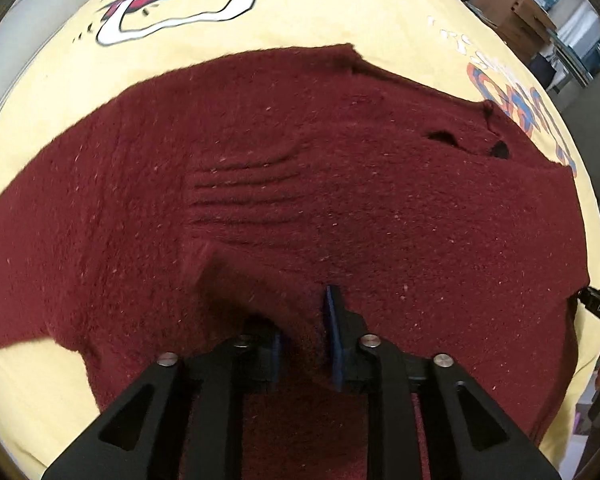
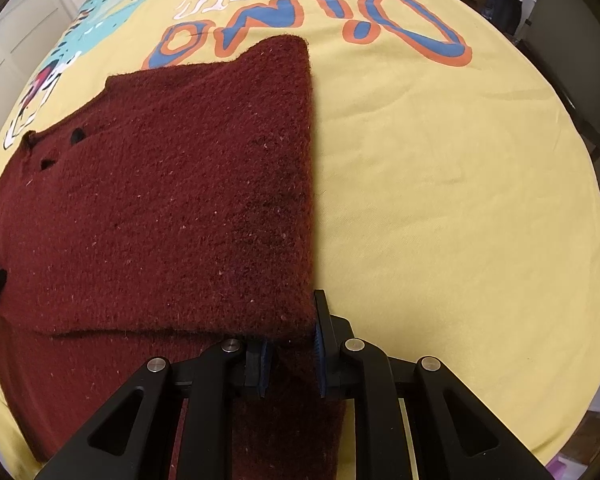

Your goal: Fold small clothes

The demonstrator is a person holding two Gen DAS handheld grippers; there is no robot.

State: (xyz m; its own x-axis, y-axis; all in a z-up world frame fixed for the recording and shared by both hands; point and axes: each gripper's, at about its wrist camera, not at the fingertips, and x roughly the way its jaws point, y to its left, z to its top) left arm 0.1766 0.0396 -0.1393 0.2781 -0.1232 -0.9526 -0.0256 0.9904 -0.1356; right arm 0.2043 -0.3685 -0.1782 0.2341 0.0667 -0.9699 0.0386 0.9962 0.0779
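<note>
Knit edge is pinched between each gripper's fingers, left [image 1: 306, 336] and right [image 2: 292, 344], nearly closed. Sweater [image 2: 172, 200] is judged half-folded on the desk [image 2: 440, 200]; next fold needs both lifted together.

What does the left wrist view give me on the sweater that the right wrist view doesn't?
Left wrist only: ripples in the knit ahead of the left gripper, which pinches a raised bunch of fabric, and cardboard boxes in the background.

Right wrist only: the sweater's straight folded edge at the right gripper, plus the sheet's Dino lettering in full.

Both: the maroon sweater on the yellow printed sheet, each gripper shut on fabric.
</note>
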